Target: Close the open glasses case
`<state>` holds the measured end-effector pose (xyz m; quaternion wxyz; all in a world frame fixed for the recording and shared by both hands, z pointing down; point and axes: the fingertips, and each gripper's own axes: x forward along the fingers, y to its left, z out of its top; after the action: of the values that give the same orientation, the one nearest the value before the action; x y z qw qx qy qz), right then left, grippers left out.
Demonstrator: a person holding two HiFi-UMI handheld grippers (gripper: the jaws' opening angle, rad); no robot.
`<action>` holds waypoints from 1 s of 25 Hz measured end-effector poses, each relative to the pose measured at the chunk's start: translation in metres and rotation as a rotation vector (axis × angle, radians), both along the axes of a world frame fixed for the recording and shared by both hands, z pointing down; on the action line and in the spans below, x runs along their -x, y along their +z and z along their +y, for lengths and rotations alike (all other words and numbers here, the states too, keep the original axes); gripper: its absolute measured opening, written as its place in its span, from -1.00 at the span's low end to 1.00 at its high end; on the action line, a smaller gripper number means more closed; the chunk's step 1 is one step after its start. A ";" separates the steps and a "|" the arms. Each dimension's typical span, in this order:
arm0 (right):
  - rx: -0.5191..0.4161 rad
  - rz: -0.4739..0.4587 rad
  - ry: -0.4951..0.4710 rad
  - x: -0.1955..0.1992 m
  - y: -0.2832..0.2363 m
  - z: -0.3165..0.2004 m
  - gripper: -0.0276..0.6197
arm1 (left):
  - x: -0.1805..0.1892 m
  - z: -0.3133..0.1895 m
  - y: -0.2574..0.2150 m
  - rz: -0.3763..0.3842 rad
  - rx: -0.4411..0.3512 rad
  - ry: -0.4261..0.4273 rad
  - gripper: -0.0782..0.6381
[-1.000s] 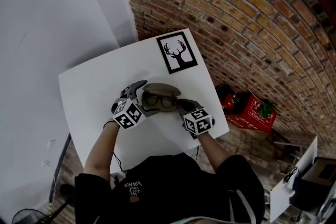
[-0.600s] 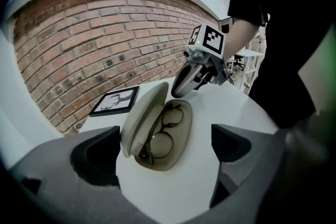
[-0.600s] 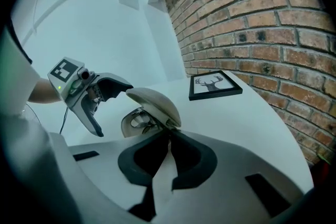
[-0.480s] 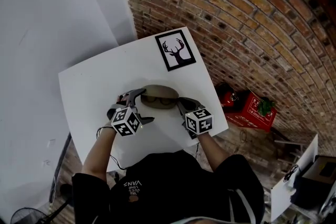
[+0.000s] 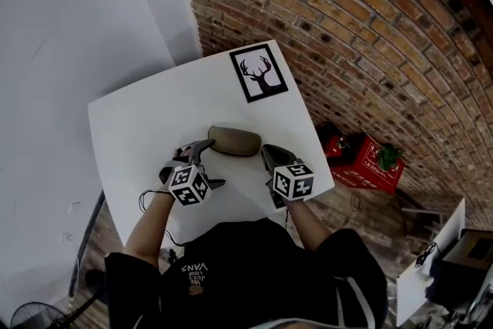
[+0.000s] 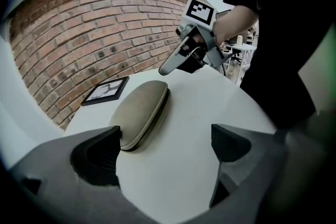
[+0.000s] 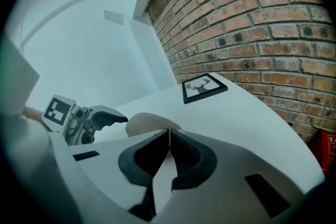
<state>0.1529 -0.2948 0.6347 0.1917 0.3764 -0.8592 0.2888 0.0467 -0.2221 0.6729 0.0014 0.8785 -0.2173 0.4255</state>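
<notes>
Glasses case (image 5: 235, 141): tan, lid down, lying flat on the white table (image 5: 139, 127) between both tools. Left gripper (image 6: 164, 144): jaws spread wide, empty, the case's near end just beside one jaw. Right gripper (image 7: 168, 136): jaws pressed together, holding nothing, just off the case's other end. Deer picture (image 5: 259, 75): far corner. Brick wall (image 5: 347, 35): behind. Closing looks done; best handling is to draw both tools back without nudging the case, pressing the lid only if the seam gapes.
</notes>
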 end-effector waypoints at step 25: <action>0.000 0.080 0.048 0.002 0.013 0.015 -0.61 | -0.004 0.003 0.006 -0.008 -0.022 -0.070 0.72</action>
<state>0.1509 -0.2803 0.6480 0.2188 0.4083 -0.8415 0.2780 0.0507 -0.2195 0.6790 0.0057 0.8686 -0.2526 0.4261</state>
